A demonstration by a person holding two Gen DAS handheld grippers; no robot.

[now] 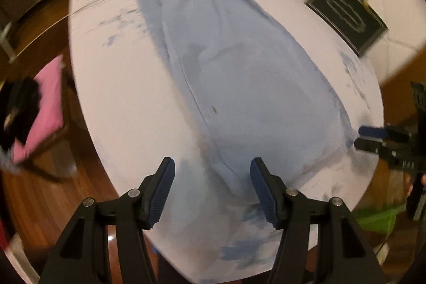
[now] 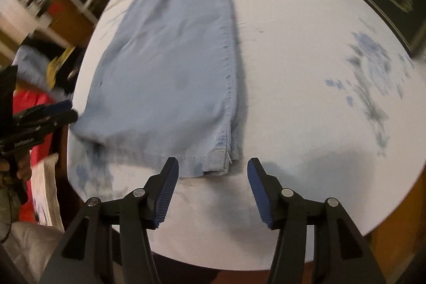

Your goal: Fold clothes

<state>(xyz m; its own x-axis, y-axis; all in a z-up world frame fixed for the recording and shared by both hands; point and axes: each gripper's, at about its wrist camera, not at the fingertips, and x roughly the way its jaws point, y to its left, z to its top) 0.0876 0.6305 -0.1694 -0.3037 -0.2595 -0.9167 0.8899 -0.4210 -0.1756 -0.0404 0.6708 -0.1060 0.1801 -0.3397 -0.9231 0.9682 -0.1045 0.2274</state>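
On round table (image 2: 293,71): long ribbed blue garment (image 2: 165,76).

Not much readable text here, honestly

The only lettering is a small white word on the black body of the left gripper (image 2: 71,112), at the left edge of the right wrist view, too blurred to make out. The black bag (image 1: 346,17), at the table's far right corner, carries a gold oval emblem, no legible words.

Both wrist cameras look steeply down from near onto the bench (image 1: 127,103), sharing the blue garment (image 2: 165,76) between them.
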